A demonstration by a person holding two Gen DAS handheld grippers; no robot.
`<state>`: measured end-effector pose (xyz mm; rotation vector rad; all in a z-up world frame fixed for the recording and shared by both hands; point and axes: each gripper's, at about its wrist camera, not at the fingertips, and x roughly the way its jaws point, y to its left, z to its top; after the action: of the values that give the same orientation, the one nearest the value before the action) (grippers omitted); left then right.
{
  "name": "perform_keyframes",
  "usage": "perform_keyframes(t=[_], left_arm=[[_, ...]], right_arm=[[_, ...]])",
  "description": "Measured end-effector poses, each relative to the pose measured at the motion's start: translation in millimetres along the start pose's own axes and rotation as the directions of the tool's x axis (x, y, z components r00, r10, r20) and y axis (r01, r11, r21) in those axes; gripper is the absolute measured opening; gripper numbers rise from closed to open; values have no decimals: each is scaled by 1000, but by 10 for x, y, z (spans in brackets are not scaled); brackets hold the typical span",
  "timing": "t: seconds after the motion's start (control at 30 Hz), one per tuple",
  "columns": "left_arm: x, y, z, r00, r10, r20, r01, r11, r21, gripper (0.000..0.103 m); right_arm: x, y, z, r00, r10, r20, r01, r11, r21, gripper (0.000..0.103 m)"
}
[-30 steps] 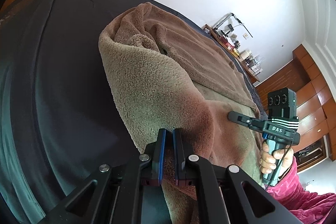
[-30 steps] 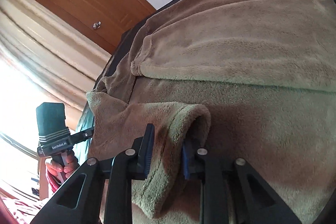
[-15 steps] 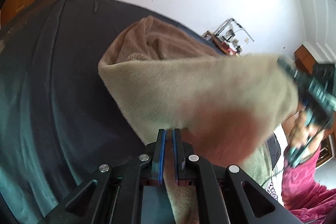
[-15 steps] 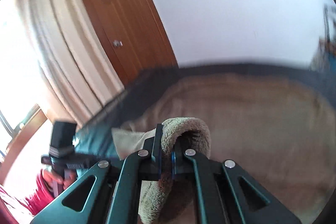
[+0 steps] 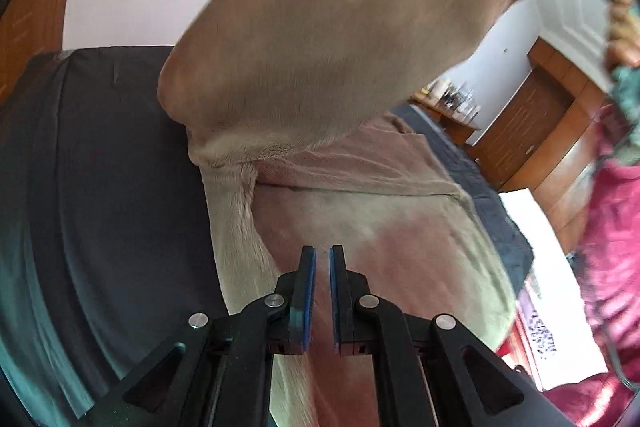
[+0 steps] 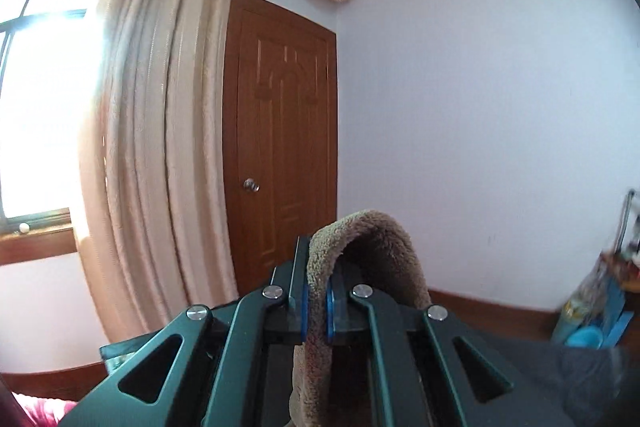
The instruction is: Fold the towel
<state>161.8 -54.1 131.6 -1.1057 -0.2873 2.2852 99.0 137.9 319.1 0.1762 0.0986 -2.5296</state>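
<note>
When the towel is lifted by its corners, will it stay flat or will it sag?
Likely it sags: the towel billows in a loose curve where it is raised. It looks floppy, since its edge bends over the right gripper. The plush pile probably grips well, so slipping seems unlikely.

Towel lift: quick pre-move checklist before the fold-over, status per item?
1. Right gripper shut on towel edge: ok, pile pinched between the blue pads.
2. Left gripper shut on towel: ok, cloth runs between the pads.
3. Towel clear of dark bedcover: not ok, lower part lies on it.
4. Span between grippers taut: cannot tell, blurred.
5. Held corners matched: cannot tell.
</note>
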Motion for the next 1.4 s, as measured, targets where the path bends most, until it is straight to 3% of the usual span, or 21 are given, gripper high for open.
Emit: perform_keyframes(t=[0.23,0.3,0.43,0.53,0.63,0.73,0.83,0.93,1.07,1.4], left_arm=[[569,271,383,982,182,-58,-185,981,-50,7],[636,272,407,985,158,-69,-163,984,-66,7],[616,86,375,999,5,-53,-8,999,-45,7],[644,-60,409,999,19,-44,-18,1000,7,7],[698,-101,510,989,151,-5,-150,988,38,7],[863,7,600,958,287,-17,-286,958,26,7],[898,147,578,949,315,-28,-315,949,2,7],[808,216,526,933,360,-19,-360,933,12,7],[714,316,429,913,407,-28,-407,913,24,7],[761,367,248,910,405,-82,-399,913,80,7]], right_arm=[[29,13,201,995,-100,5,100,994,-36,6],[66,-76,200,991,-131,-6,131,991,-26,6],[97,-325,147,983,-181,-37,181,983,0,6],[184,-461,115,980,-195,-45,196,980,18,6],[259,-526,119,983,-181,-37,183,982,38,6],[240,-582,123,981,-193,-14,193,981,34,6],[153,-745,96,971,-238,-17,239,970,45,6],[127,-989,-51,941,-335,-54,337,941,41,6],[149,-1446,-572,887,-426,-178,443,894,64,6],[-218,-2272,-2246,762,-439,-477,579,792,195,6]])
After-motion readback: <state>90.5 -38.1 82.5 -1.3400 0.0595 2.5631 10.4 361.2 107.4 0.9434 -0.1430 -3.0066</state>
